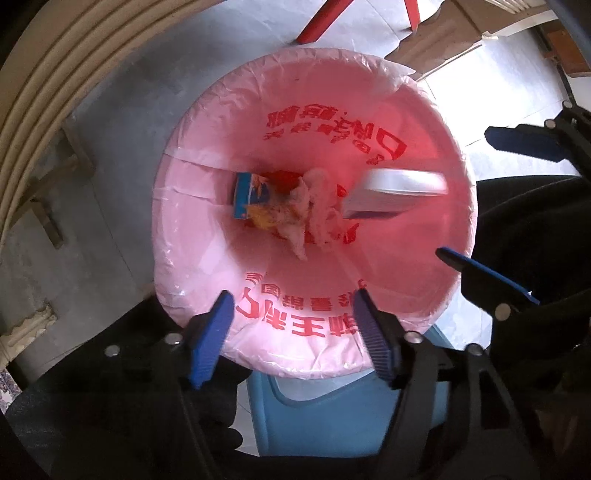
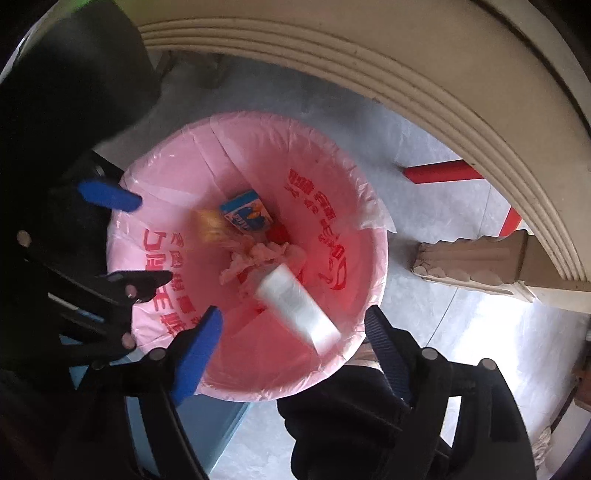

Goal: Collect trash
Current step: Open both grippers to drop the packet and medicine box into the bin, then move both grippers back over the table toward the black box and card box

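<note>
A trash bin lined with a pink printed bag [image 1: 207, 236] [image 2: 155, 184] fills both views from above. Inside lie a blue carton [image 1: 245, 195] [image 2: 247, 210], crumpled tissue [image 1: 314, 218] [image 2: 258, 258] and a yellow wrapper [image 1: 262, 218] [image 2: 210, 225]. A white box-like item [image 1: 391, 194] [image 2: 299, 306] is blurred in mid-air inside the bin. My left gripper [image 1: 295, 306] [image 2: 122, 236] is open and empty over the bin's near rim. My right gripper [image 2: 295, 325] [image 1: 469, 192] is open and empty over the bin, with the white item just in front of it.
The bin has a blue body [image 1: 332, 413] and stands on a grey tiled floor [image 1: 122, 158]. A cream ribbed table edge [image 2: 443, 85] curves close by, with a carved table leg [image 2: 480, 258]. Red chair legs [image 1: 321, 22] [image 2: 436, 173] stand beyond the bin.
</note>
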The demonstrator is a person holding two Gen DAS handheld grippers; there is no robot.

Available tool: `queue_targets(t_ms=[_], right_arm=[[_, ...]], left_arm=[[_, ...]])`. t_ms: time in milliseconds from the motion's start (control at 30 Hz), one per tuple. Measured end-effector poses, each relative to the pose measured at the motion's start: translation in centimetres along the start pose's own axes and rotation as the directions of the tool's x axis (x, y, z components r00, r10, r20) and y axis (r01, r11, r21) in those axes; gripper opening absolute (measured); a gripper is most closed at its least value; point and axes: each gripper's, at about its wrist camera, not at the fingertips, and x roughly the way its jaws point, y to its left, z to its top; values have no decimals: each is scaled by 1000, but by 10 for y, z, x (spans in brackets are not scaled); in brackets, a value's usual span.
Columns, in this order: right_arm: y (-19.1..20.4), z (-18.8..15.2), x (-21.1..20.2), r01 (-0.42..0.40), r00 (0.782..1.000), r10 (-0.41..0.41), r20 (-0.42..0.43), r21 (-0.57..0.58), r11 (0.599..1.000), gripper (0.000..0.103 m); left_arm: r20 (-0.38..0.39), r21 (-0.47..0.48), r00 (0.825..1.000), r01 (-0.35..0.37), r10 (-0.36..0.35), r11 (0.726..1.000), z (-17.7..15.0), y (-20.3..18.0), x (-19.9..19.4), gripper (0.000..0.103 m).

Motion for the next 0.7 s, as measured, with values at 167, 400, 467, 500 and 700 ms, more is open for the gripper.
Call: queue_targets(t_ms=[167, 400, 467, 500, 700], right_arm=[[-5, -2, 3, -14, 1000, 14, -9, 24, 1000, 78], [-7, -1, 6, -26, 1000, 26, -13, 37, 999, 78], [-6, -1, 6, -28, 999, 29, -15, 39, 999, 78], [-6, -1, 6, -29, 999, 29, -15, 39, 999, 78], [-6, -1, 3, -33, 999, 33, -11, 43, 999, 78]], left_arm=[[6, -27, 1000, 6, -5, 1000, 1, 4, 0, 70], [10, -30, 1000, -4, 5, 1000, 1, 4, -1, 71], [13, -30, 1000, -8, 8, 1000, 0, 4, -3, 72], [16, -30, 1000, -12, 12, 999, -1, 4, -4, 72], [42, -26, 999, -31, 32, 999, -6, 4, -15, 72]])
